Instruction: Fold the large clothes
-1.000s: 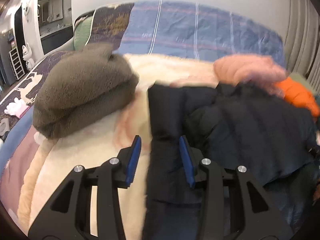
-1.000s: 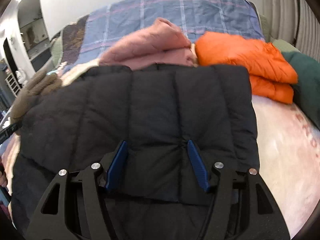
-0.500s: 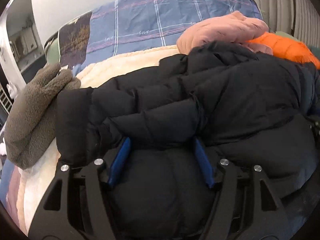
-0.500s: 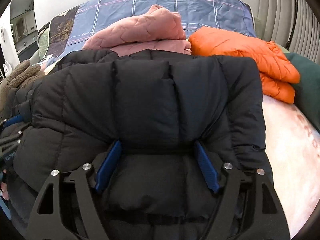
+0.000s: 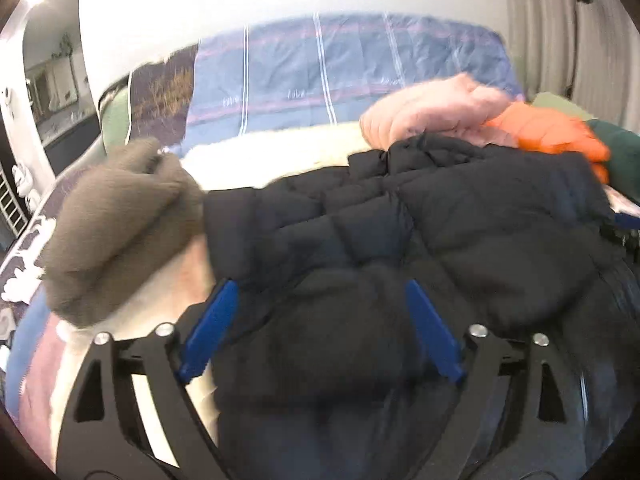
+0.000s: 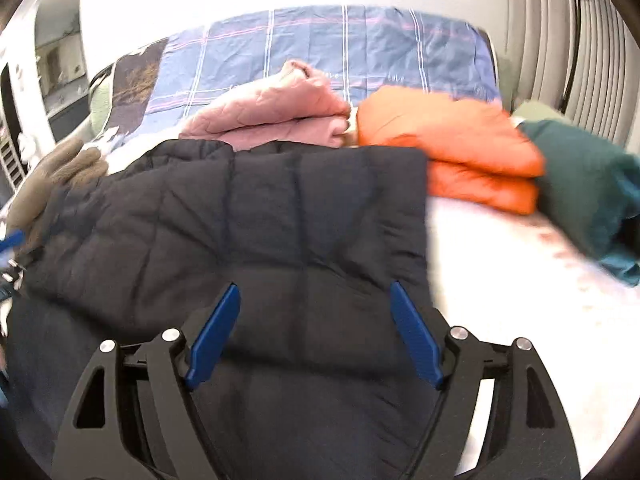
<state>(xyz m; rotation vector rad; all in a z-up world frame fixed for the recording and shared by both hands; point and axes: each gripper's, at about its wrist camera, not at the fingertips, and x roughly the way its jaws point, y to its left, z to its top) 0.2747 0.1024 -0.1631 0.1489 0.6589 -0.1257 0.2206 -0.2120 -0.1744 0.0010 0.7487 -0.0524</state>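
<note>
A black quilted puffer jacket [image 5: 440, 216] lies folded on the cream fleece blanket [image 5: 280, 152] of the bed; it also fills the middle of the right wrist view [image 6: 280, 216]. My left gripper [image 5: 318, 292] is open, its blue fingers spread over the jacket's near left part. My right gripper [image 6: 314, 294] is open over the jacket's near right part, jaws wide apart. Neither holds cloth that I can see.
A brown fleece garment [image 5: 116, 216] lies folded at the left. A pink jacket [image 6: 272, 120], an orange jacket [image 6: 460, 148] and a dark green garment [image 6: 592, 184] lie folded behind and right. A blue plaid cover [image 6: 340, 48] spreads behind; a white wall stands beyond it.
Both grippers have pulled back and lifted slightly from the jacket. The left gripper opened wider over the second. The jacket's top layer now lies flatter.
</note>
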